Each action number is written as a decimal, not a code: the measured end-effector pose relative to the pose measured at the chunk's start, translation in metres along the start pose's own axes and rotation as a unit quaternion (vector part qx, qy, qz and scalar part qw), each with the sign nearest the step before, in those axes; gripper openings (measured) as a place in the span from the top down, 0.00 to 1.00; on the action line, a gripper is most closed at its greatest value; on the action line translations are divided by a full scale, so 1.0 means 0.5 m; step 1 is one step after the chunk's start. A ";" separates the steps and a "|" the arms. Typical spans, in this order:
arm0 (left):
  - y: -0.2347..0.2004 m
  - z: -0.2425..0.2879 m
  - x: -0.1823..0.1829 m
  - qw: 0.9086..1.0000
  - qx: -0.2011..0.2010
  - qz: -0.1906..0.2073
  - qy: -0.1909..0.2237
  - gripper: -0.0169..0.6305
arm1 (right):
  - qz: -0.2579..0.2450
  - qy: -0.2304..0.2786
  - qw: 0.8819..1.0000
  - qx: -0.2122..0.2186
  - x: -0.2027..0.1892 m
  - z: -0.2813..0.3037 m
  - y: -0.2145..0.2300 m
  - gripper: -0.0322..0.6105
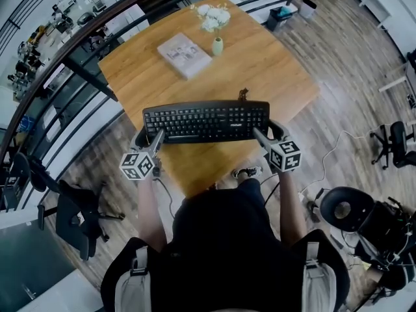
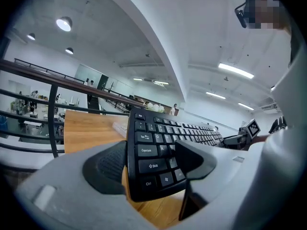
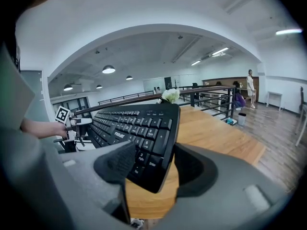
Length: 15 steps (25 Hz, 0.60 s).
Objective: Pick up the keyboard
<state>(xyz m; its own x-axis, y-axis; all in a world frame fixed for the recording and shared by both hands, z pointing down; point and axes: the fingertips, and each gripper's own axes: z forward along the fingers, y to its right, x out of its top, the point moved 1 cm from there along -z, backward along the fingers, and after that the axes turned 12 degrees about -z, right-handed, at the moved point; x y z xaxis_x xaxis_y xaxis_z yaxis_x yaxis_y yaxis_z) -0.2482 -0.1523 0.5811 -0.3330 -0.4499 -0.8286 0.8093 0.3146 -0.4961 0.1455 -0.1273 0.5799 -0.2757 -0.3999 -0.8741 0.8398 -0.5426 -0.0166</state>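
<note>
Keyboard [image 1: 207, 120], black and full-width, hung crosswise in front of us over the near part of the wooden worktop [image 1: 273, 77], one end in each tool. Our left hand-held gripper [image 1: 156, 137] was clamped on its left end. In the left gripper view one pad lay on the key face beside Caps Lock and Shift, and the other pressed behind the edge. Our right hand-held gripper [image 1: 260, 135] was clamped the same way on the right end, one pad on the number keys near Enter and the other against the back. Both sets of jaws stood fairly wide, filled by the casing. It seemed to be held clear of the wood, since bare planks showed beneath its lower edge in both gripper views, though the head view left that hard to judge. Farther back on the worktop lay a pale book [image 1: 184, 54], with a small vase [image 1: 218, 46] just beside it and white flowers [image 1: 214, 17] near the far edge.
</note>
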 end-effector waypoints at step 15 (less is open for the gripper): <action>0.047 -0.021 0.060 0.999 -0.031 0.027 0.024 0.50 | -0.030 0.030 0.999 -0.034 0.069 -0.033 0.014 0.56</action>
<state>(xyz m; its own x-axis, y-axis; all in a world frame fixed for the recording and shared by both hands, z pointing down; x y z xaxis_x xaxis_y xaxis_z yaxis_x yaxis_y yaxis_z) -0.2442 -0.1494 0.5419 -0.3147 -0.3905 -0.8651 0.7951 0.3893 -0.4650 0.1495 -0.1325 0.5418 -0.3002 -0.3221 -0.8979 0.8525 -0.5128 -0.1011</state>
